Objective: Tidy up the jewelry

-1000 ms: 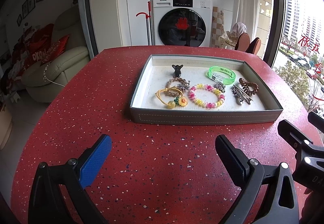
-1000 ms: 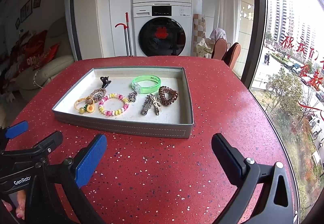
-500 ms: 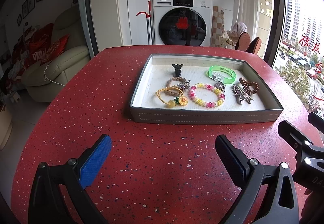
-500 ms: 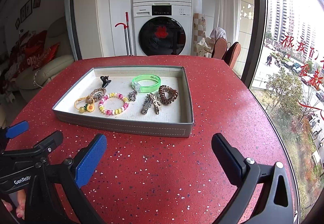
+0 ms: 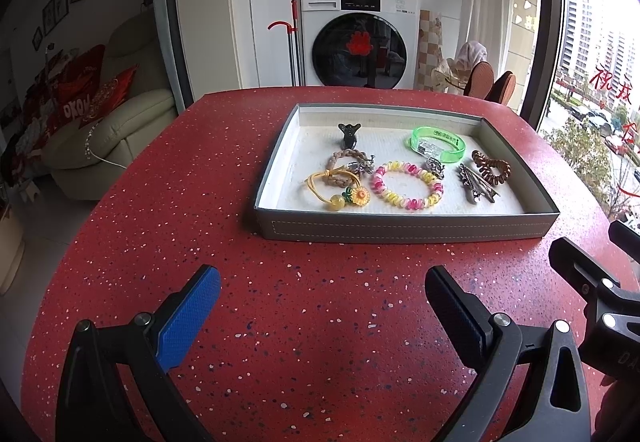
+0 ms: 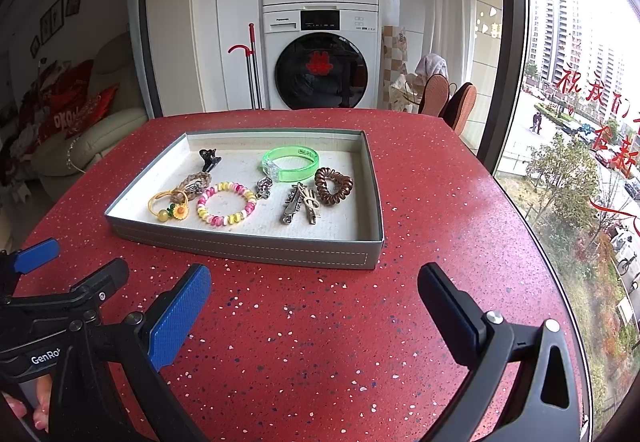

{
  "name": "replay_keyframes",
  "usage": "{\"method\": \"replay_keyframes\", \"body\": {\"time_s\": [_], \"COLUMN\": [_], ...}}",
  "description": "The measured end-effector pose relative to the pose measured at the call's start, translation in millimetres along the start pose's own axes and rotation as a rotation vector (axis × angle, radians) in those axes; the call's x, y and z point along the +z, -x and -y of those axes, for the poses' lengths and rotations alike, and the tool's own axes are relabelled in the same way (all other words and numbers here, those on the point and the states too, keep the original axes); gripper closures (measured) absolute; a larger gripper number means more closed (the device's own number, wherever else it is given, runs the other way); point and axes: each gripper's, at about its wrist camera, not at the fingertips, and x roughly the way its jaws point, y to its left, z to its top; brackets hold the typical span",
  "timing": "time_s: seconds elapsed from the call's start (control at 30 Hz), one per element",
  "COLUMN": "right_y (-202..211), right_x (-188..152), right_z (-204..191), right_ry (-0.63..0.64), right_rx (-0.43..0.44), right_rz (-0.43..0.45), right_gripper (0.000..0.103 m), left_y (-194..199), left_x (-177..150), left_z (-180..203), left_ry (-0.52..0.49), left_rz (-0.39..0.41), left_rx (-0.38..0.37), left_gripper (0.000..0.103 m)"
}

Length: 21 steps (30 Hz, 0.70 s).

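A shallow grey tray (image 5: 404,227) with a white lining lies flat ahead of the left hand-held gripper (image 5: 322,294), a little to its right, and all the jewelry lies inside it. At its far side are a small dark claw clip (image 5: 349,133) and a green translucent bangle (image 5: 438,144); nearer lie a braided beige hair tie (image 5: 347,162), a yellow hair tie with a sunflower charm (image 5: 340,191) and a pink-and-yellow spiral bracelet (image 5: 407,190). Toward the right are a small silver charm (image 5: 435,166), silver hair clips (image 5: 477,188) and a brown spiral hair tie (image 5: 491,167).
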Motion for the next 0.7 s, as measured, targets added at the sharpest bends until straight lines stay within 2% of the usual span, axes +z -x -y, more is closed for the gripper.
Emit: {"method": "replay_keyframes", "body": {"time_s": [0.7], "right_y": [-0.1], "right_x": [-1.5], "right_z": [-0.6], "right_ry": [-0.001], "right_rx": [0.004], "right_rz": [-0.002], "right_gripper": [0.000], "left_y": [-0.6], "left_x": [0.4], "left_z": [1.6], "left_ry": [-0.002], "left_rz": [-0.005], "left_rx": [0.000], "left_gripper": [0.000]}}
